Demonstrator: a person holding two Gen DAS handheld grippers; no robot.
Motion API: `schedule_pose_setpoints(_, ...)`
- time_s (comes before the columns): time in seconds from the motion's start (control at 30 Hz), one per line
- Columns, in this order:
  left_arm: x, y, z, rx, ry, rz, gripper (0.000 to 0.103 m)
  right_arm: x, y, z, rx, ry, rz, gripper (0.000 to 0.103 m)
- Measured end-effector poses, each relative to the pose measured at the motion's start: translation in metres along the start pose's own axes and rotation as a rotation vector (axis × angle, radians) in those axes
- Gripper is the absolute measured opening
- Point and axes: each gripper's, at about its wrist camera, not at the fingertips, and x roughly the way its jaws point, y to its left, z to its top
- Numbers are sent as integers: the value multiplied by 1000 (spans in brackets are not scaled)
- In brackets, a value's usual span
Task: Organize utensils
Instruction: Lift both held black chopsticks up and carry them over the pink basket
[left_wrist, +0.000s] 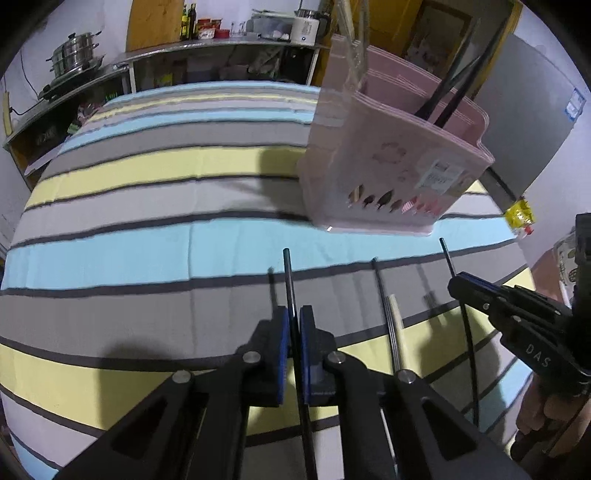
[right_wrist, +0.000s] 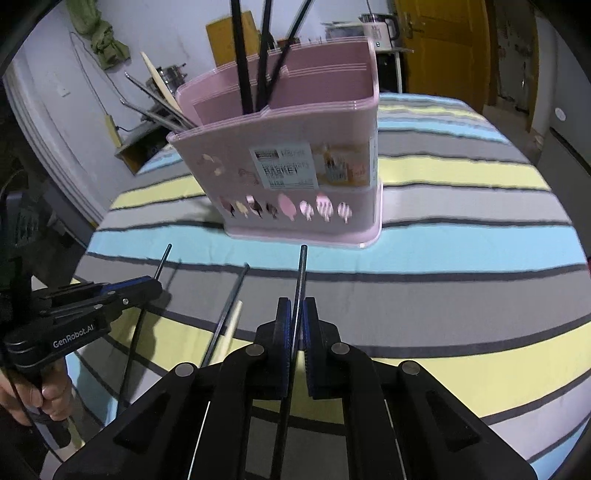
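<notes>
Loose on the striped cloth (right_wrist: 461, 258), between the two grippers: one dark chopstick (right_wrist: 225, 314) and a pale chopstick (right_wrist: 232, 325) side by side. Left gripper (left_wrist: 294, 317) pinched tight on a black chopstick (left_wrist: 289, 280). Right gripper (right_wrist: 296, 314) likewise clamps another black chopstick (right_wrist: 302, 273). Pink basket (right_wrist: 295, 173) stands farther off; black chopsticks upright in one compartment, metal and pale utensils leaning in the left one.
</notes>
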Motion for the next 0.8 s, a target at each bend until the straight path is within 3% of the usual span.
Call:
schedule_pose_setpoints(0.4,-72,-15,36,39,-159,-60,5,-66,10,34,-44,-172,25,5)
schedule_pose_setpoints(0.8,-110,-22,62,70,-274,-68,5,-104,19,55,-74,-295,12,5)
